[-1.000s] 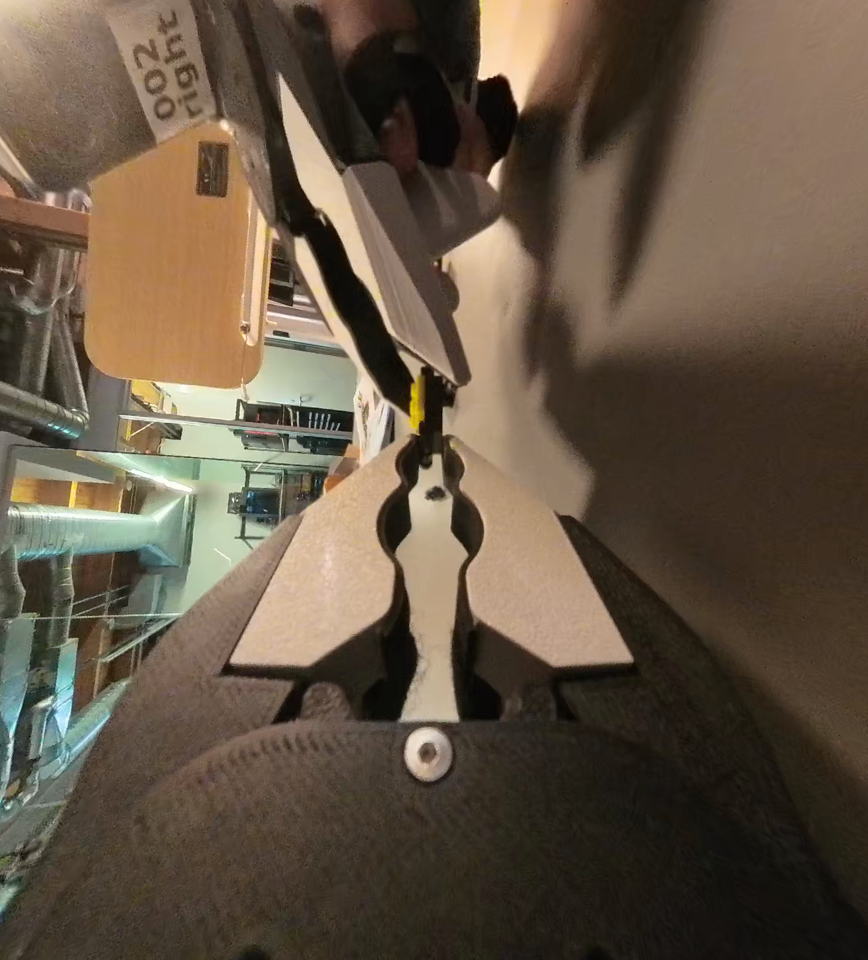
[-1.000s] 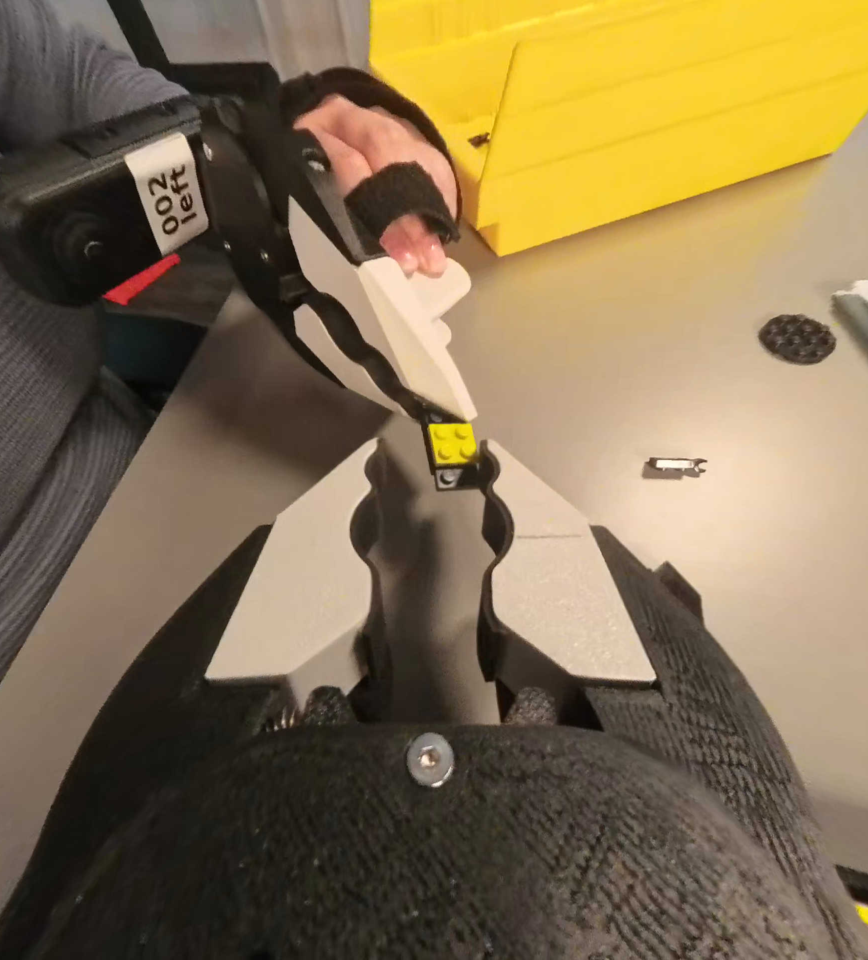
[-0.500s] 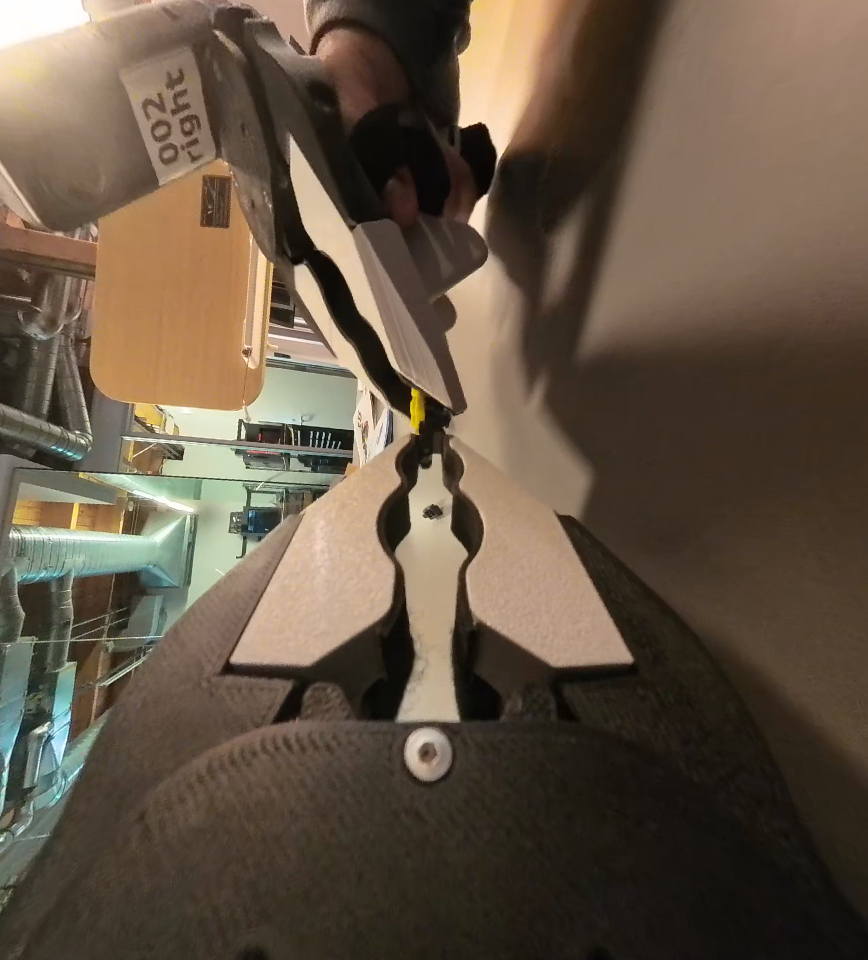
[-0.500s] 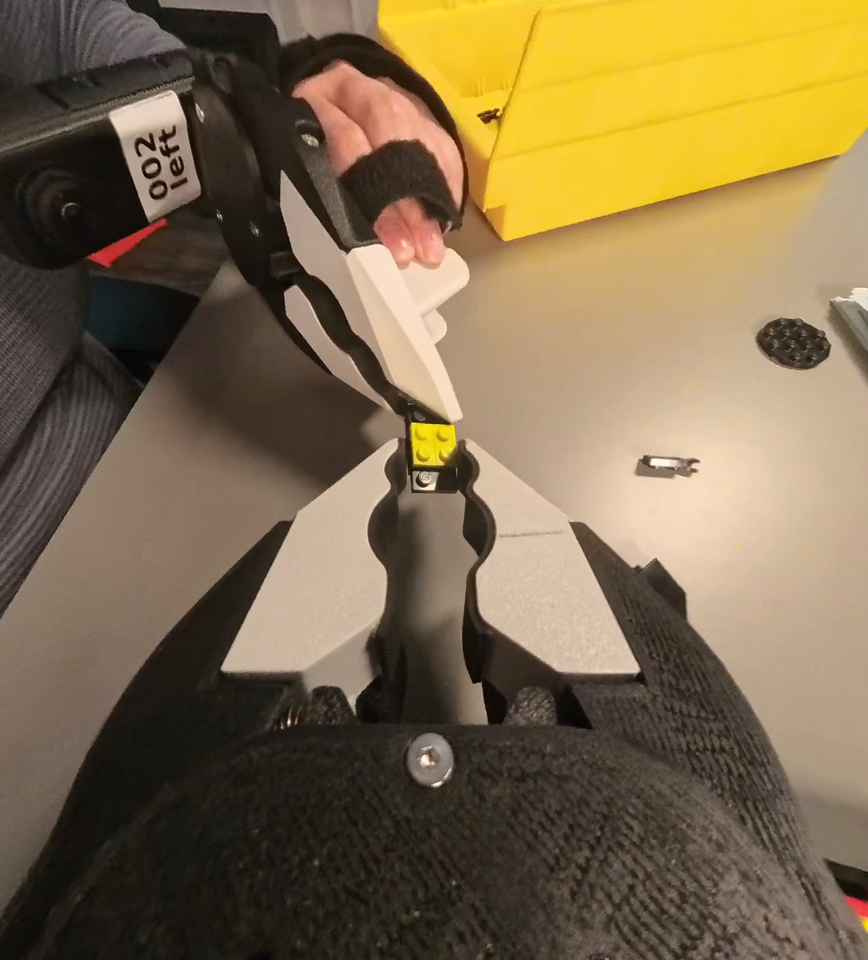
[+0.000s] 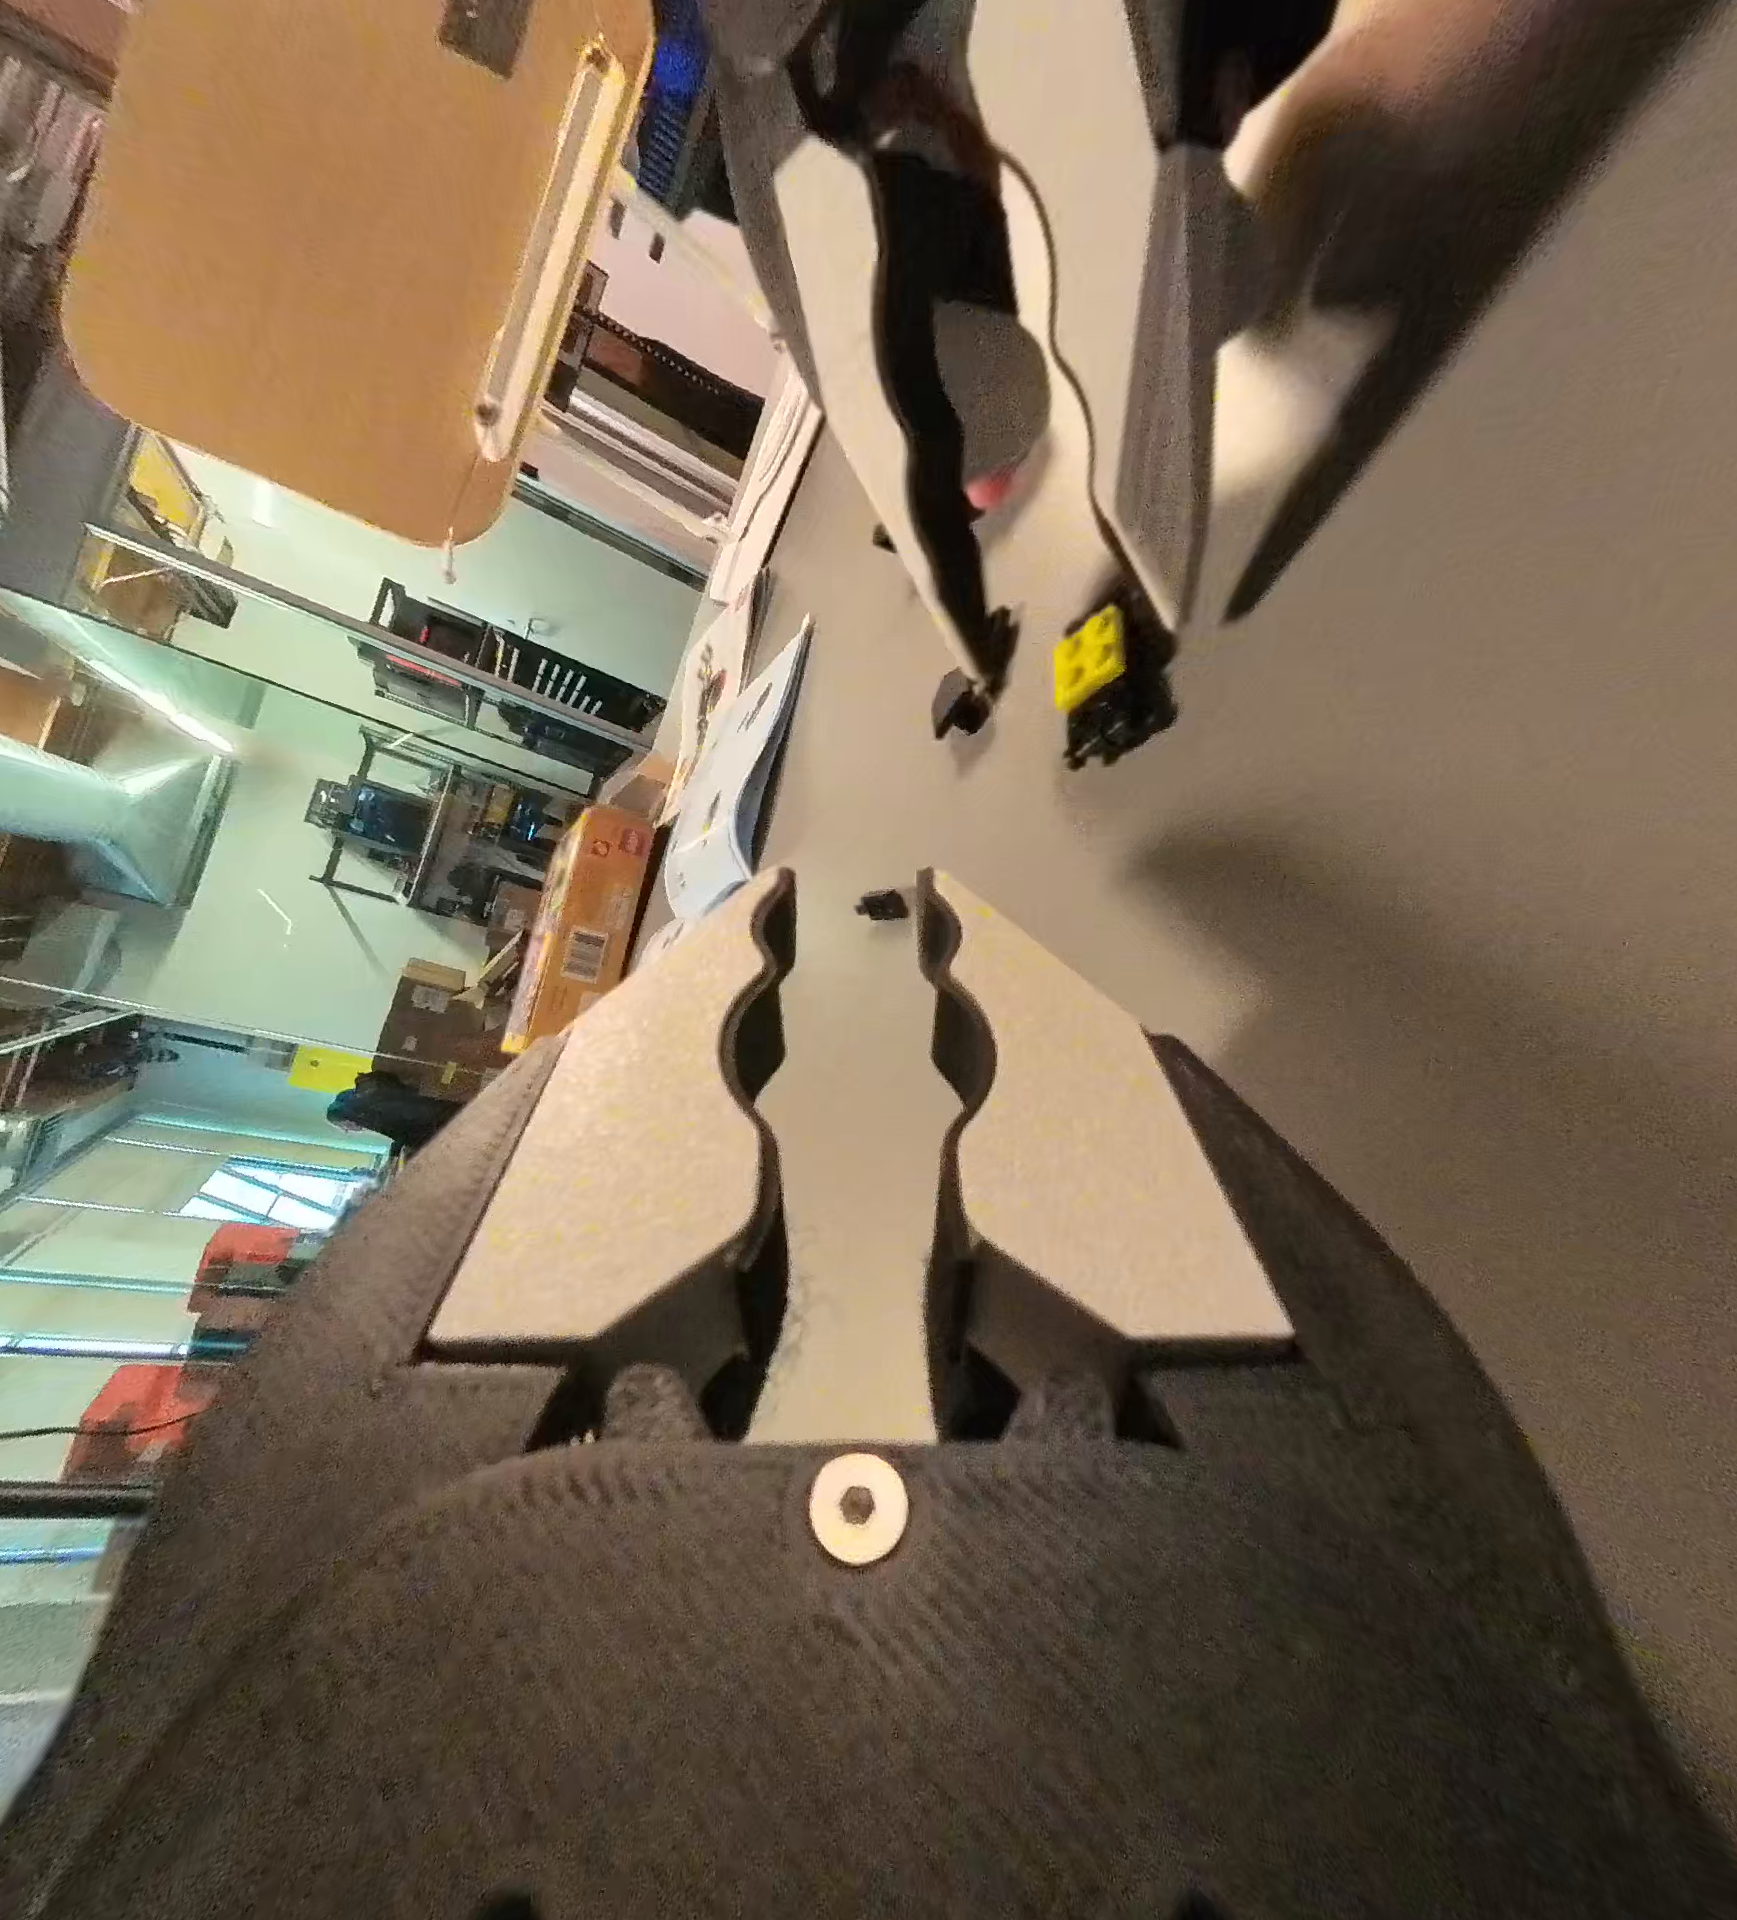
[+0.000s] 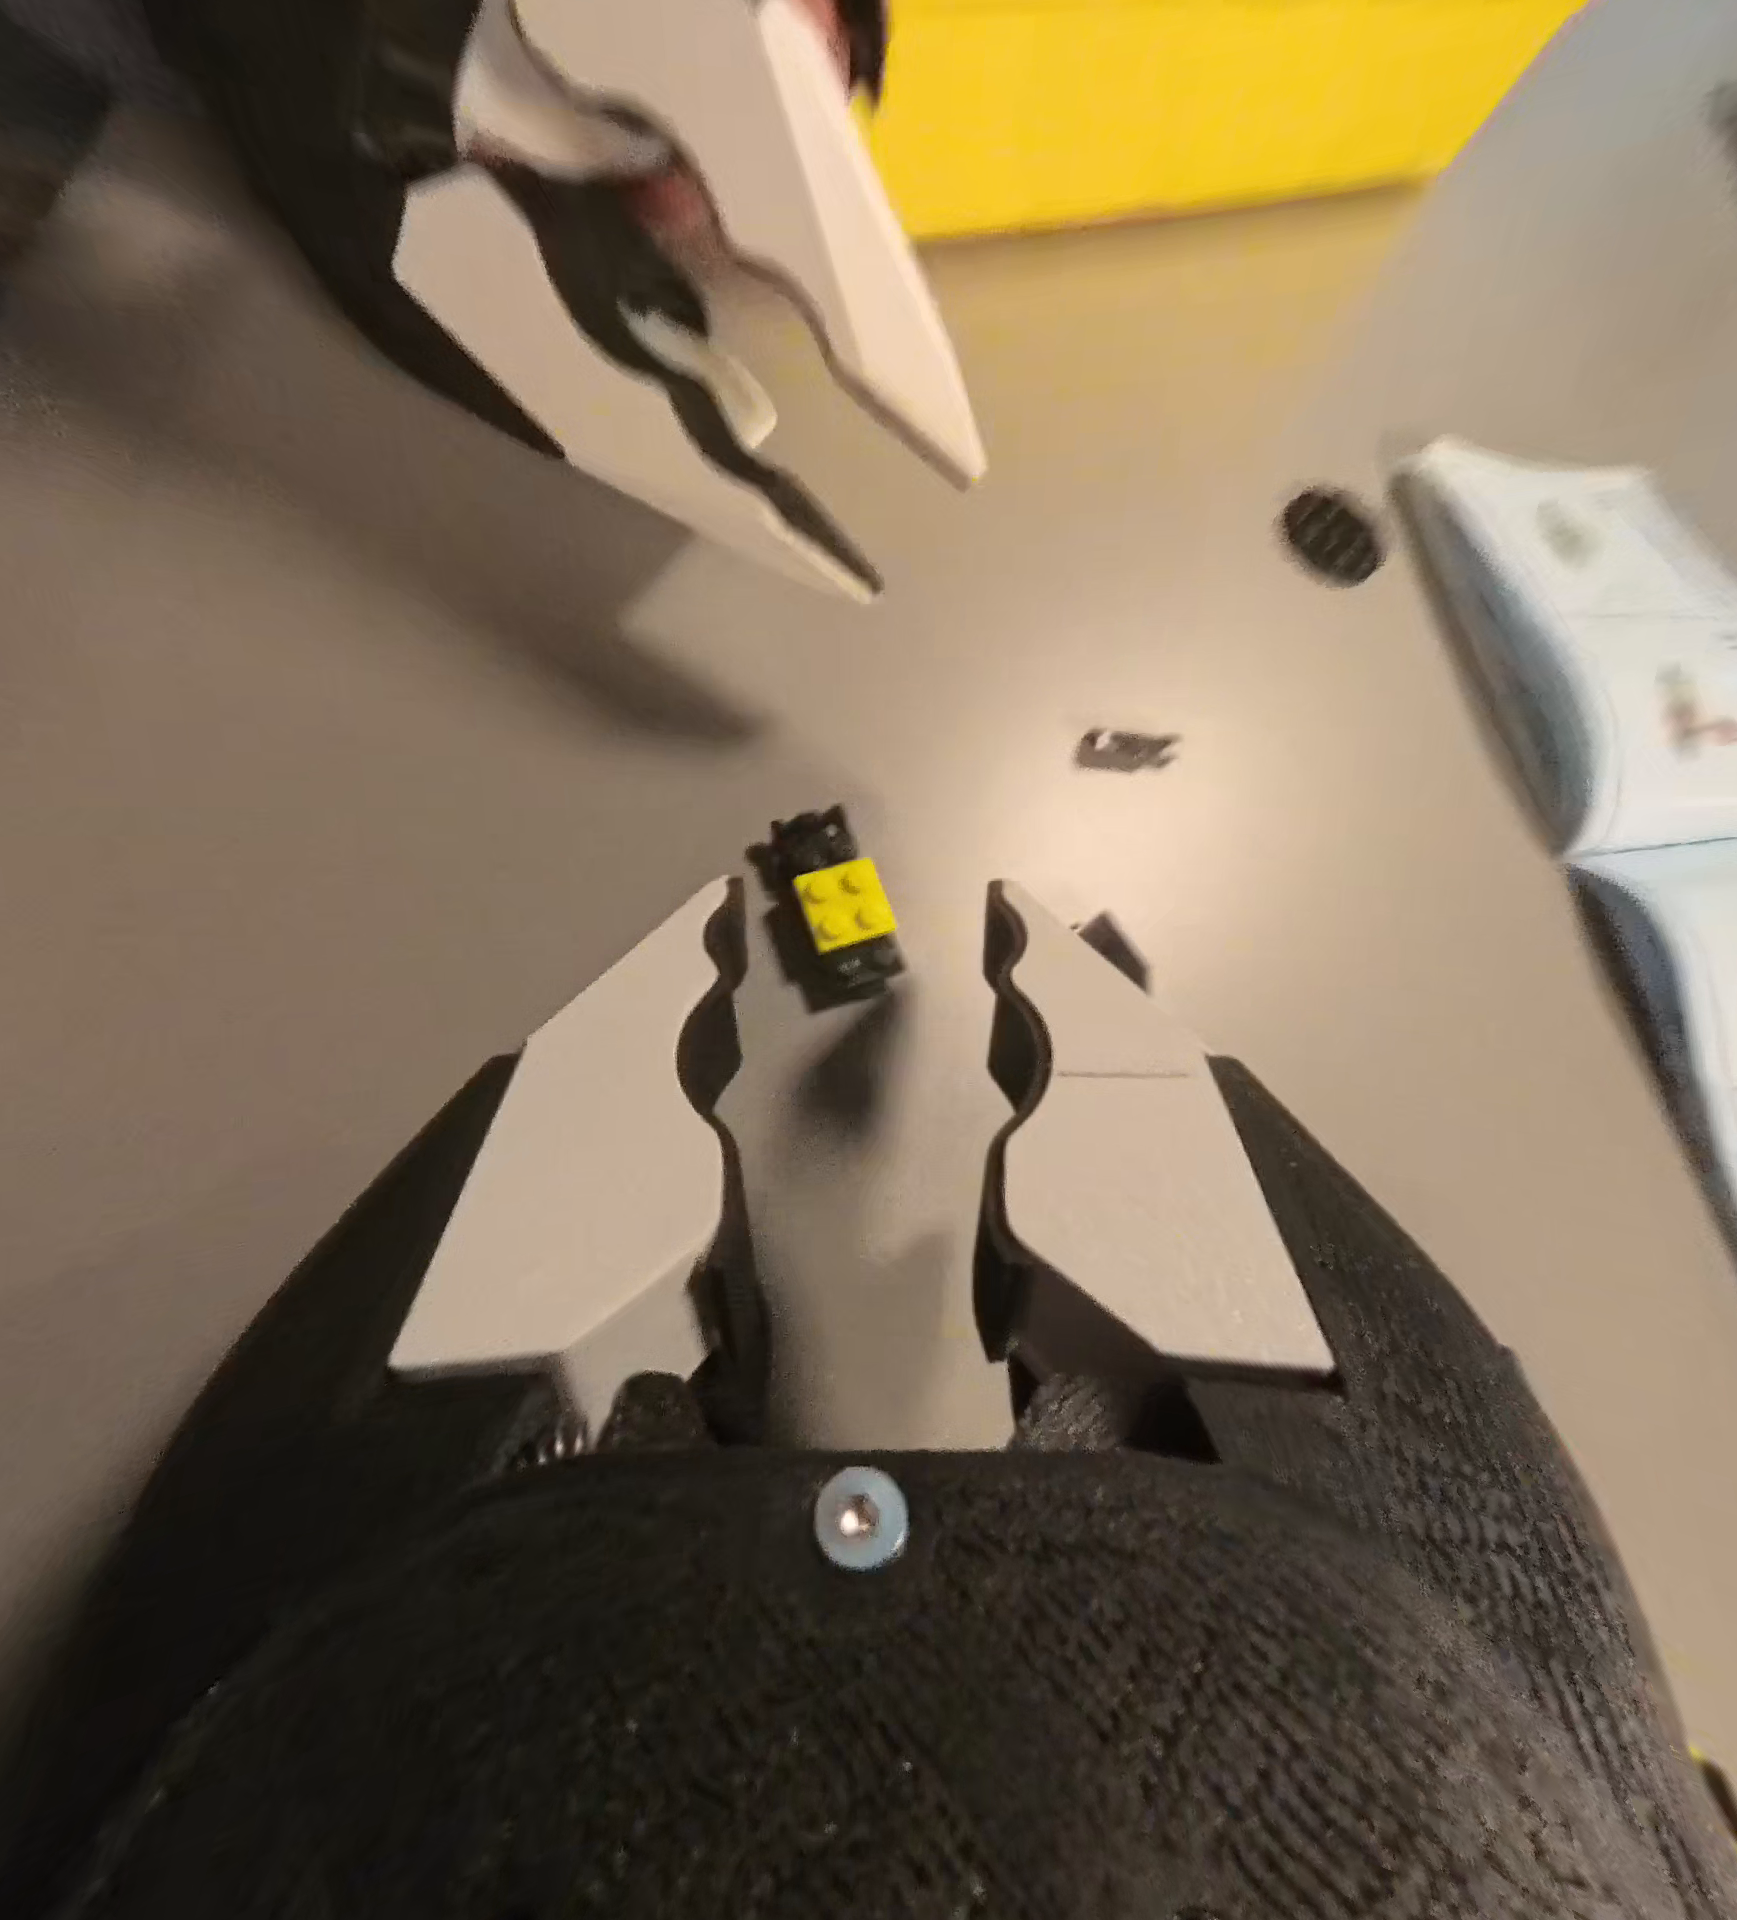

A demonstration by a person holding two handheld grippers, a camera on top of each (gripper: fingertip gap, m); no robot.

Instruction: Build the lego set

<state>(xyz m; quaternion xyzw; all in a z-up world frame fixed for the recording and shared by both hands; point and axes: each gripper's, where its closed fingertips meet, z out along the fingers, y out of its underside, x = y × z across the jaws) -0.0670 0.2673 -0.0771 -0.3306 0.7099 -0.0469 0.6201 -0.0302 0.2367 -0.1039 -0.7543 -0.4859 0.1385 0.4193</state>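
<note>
A small assembly, a yellow brick on black pieces (image 6: pixel 836 910), sits between the fingertips of my right gripper (image 6: pixel 862 896). That gripper is wide open, with a gap between each pad and the assembly, which is closer to the left finger (image 6: pixel 713 925). I cannot tell whether it rests on the table. In the left wrist view the assembly (image 5: pixel 1092 657) is beside one finger of the right gripper (image 5: pixel 1066 597). My left gripper (image 5: pixel 859 902) is open and empty and has pulled back. It also shows in the right wrist view (image 6: pixel 916 520), above the table.
The grey table (image 6: pixel 272 831) holds a small dark clip piece (image 6: pixel 1126 748), another black piece (image 6: pixel 1113 943) behind the right finger, a round black piece (image 6: pixel 1331 535), an open instruction booklet (image 6: pixel 1622 707) at the right and a yellow bin (image 6: pixel 1155 104) at the back. The gap from one gripper's tips to the other's is roughly 6 centimeters.
Both grippers were closed on the yellow and black assembly. Both have opened and it has left both grasps. The left gripper has drawn back from it.
</note>
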